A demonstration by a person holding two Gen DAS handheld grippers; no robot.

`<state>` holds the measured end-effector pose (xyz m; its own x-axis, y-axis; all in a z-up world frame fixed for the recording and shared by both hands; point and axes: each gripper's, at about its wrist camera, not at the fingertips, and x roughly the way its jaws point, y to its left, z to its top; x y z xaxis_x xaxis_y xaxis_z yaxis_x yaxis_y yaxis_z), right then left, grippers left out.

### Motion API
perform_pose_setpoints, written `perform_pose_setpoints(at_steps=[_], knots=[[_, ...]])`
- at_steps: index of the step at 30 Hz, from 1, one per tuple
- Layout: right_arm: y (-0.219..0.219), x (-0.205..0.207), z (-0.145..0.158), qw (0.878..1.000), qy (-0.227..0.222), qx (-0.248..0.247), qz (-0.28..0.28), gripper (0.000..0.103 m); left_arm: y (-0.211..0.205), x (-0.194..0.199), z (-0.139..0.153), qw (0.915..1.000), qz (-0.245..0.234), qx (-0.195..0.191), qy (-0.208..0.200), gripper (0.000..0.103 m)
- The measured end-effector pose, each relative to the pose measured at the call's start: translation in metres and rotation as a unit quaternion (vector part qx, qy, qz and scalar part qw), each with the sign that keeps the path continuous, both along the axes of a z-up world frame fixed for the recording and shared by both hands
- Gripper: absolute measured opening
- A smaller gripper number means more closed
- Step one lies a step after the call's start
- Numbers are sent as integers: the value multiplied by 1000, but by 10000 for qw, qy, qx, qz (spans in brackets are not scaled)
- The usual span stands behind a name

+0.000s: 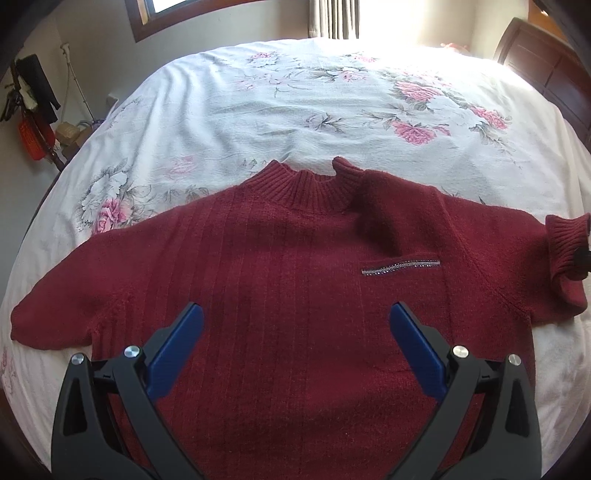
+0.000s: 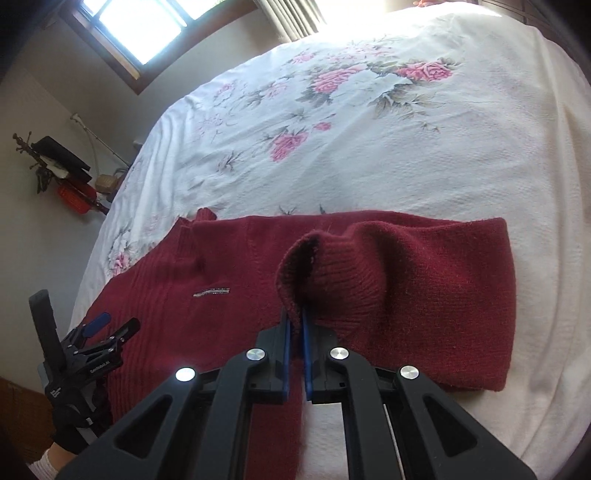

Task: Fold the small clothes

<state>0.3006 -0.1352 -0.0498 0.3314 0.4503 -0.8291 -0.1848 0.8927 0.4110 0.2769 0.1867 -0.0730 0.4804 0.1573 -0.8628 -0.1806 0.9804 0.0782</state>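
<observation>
Sweater (image 1: pixel 295 280) is lying on the bed (image 1: pixel 258 96); your right gripper (image 2: pixel 296 321) is pinching its cuff (image 2: pixel 332 266), your left gripper (image 1: pixel 295 314) hovering spread wide.

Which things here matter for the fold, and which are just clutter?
Job: sweater; its cuff, pinched by the right gripper; open left gripper; bed.
Clutter: red basket, coat rack, curtain.

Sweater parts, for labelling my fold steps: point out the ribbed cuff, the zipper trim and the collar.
ribbed cuff (image 2: pixel 332 273): right wrist view, ribbed band above the claw.
zipper trim (image 1: pixel 400 267): left wrist view, mid strip.
collar (image 1: pixel 303 188): left wrist view, front ribbing.
</observation>
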Motion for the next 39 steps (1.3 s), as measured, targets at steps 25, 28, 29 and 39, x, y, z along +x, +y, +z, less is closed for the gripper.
perform_pose_setpoints(at_steps=[25, 28, 29, 39], knots=[[-80, -65, -41, 9979, 324, 230, -512, 26, -132, 50, -44, 9718, -1105, -1829, 996, 84], [-96, -73, -53, 9970, 361, 301, -620, 27, -145, 66, -60, 9624, -1003, -2173, 1287, 71], [-100, -74, -55, 9969, 355, 301, -629, 27, -147, 71, -64, 9602, -929, -2272, 1331, 70], [-112, -84, -62, 9972, 232, 275, -659, 28, -159, 79, -61, 9542, -753, -2665, 1136, 21]])
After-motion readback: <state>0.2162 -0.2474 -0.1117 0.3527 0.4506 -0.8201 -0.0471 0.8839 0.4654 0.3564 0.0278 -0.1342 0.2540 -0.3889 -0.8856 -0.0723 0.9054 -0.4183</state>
